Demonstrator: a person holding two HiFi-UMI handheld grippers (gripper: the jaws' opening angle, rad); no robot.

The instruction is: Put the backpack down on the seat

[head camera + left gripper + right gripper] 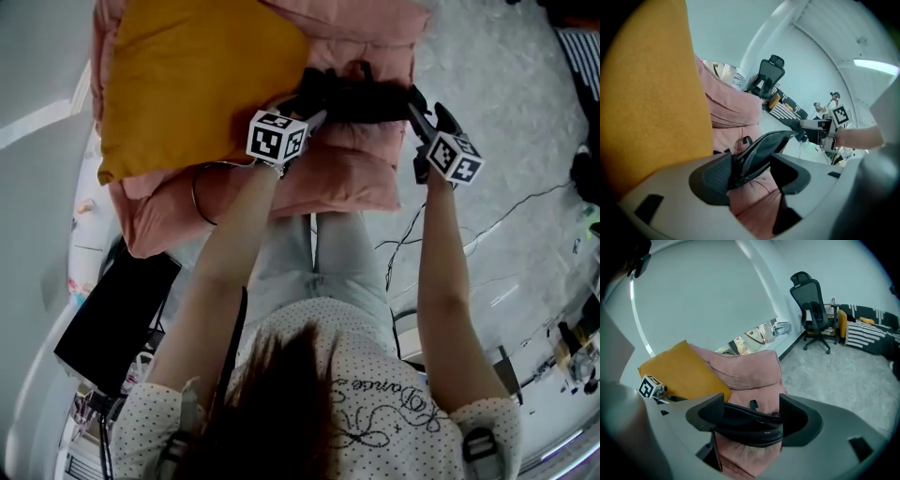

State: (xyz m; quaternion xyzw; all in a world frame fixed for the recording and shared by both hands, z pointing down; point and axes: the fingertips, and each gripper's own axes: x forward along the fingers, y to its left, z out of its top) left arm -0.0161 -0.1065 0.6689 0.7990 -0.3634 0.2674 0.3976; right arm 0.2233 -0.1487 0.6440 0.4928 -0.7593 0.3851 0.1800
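The backpack [361, 98] is laid across the middle of the seat [356, 178]. The cushion [187, 75] is propped on the seat's left part. The left gripper [311, 105] and right gripper [419, 101] are held over the seat, 1 at each backpack end. An office chair [813, 301] is set well apart from the seat.

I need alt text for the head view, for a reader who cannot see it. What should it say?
Seen from above, a person holds the left gripper and the right gripper at the two ends of a black backpack that lies on a pink seat. A yellow cushion lies on the seat at the left.
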